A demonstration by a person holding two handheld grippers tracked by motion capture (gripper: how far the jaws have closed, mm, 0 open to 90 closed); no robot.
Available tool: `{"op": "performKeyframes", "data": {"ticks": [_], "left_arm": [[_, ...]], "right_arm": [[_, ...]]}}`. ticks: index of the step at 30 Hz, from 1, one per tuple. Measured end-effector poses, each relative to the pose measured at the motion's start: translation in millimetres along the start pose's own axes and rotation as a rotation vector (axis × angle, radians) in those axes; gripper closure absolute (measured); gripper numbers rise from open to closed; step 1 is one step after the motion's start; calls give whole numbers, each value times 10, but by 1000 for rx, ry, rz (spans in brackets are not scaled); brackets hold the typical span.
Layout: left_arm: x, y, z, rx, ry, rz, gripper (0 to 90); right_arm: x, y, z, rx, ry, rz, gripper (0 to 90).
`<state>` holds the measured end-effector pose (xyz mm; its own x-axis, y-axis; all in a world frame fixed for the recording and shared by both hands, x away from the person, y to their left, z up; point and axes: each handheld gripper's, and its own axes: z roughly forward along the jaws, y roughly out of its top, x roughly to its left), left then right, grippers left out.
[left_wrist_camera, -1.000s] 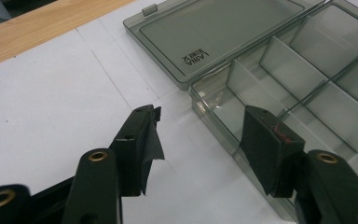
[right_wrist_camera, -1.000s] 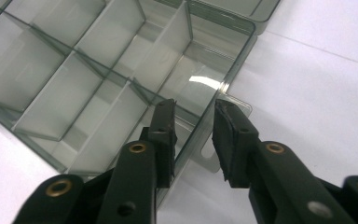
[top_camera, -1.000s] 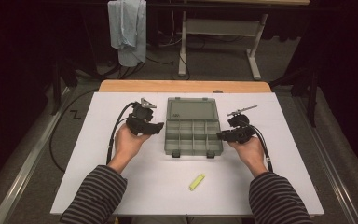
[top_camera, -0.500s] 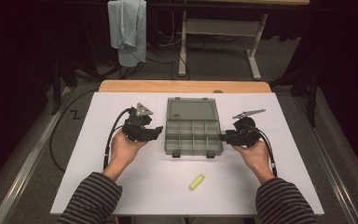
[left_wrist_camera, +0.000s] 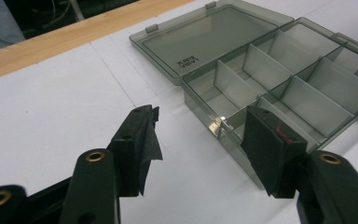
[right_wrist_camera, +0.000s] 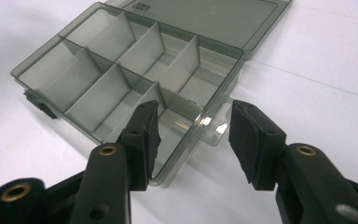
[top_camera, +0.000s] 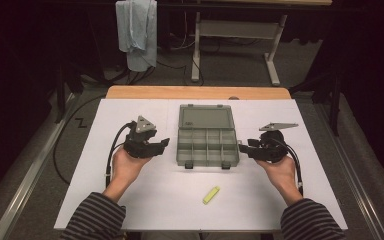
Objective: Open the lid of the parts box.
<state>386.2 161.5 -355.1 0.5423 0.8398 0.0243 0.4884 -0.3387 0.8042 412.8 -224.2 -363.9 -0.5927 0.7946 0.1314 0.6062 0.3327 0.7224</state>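
A smoky grey compartment box [top_camera: 207, 147] lies open at the table's middle, its lid [top_camera: 206, 117] flat behind it and its cells empty. My left gripper [top_camera: 162, 145] stands open just left of the box, jaws pointing at its side. In the left gripper view the box [left_wrist_camera: 279, 79] sits beyond the gripper [left_wrist_camera: 203, 116], nothing between the pads. My right gripper [top_camera: 243, 147] is at the box's right side. Its jaws have just been opening. In the right gripper view the box's clear side tab [right_wrist_camera: 214, 123] lies between the open gripper [right_wrist_camera: 196, 112] pads, untouched.
A small yellow piece [top_camera: 211, 195] lies on the white table cover [top_camera: 130, 200] in front of the box. A wooden strip [top_camera: 195, 92] edges the table's far side. A pale cloth [top_camera: 137, 30] hangs behind, beside a white frame [top_camera: 230, 30].
Both hands have drawn a little outward from the box and toward the person. The right jaws stand wider apart than before. The box has not moved.
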Motion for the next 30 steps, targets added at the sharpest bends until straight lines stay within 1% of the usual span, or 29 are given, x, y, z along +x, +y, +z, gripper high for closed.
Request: {"op": "performKeyframes", "data": {"ticks": [6, 8, 9, 12, 13, 14, 15, 16, 20, 23, 25, 30], "left_arm": [[-6, -97, -48, -20, -7, -8, 431], [-19, -125, -72, -31, 4, -2, 425], [-25, -139, -91, -38, 8, 4, 421], [-38, -185, -129, -69, 10, 1, 417], [-34, -196, -137, -66, 9, -1, 416], [-34, -213, -143, -74, 7, -6, 413], [-35, -230, -149, -80, 5, -10, 413], [-35, -245, -156, -80, 4, -8, 413], [-47, -310, -192, -91, 0, -8, 409], [-51, -354, -209, -104, -1, -15, 405], [-48, -383, -215, -102, 2, -10, 403], [-46, -454, -229, -117, 5, -19, 400]], "right_arm": [[24, -80, -59, -31, -4, -21, 513], [34, -106, -76, -41, -3, -24, 502], [39, -118, -86, -49, -3, -27, 495], [59, -155, -125, -74, -5, -33, 483], [65, -169, -136, -80, -8, -36, 481], [63, -182, -142, -87, -8, -47, 477], [66, -198, -149, -89, -8, -49, 473], [73, -214, -156, -88, -8, -44, 469], [81, -286, -186, -118, -10, -45, 457], [86, -331, -208, -128, -12, -49, 439], [89, -358, -221, -142, -14, -54, 430], [105, -422, -261, -167, -19, -59, 416]]}}
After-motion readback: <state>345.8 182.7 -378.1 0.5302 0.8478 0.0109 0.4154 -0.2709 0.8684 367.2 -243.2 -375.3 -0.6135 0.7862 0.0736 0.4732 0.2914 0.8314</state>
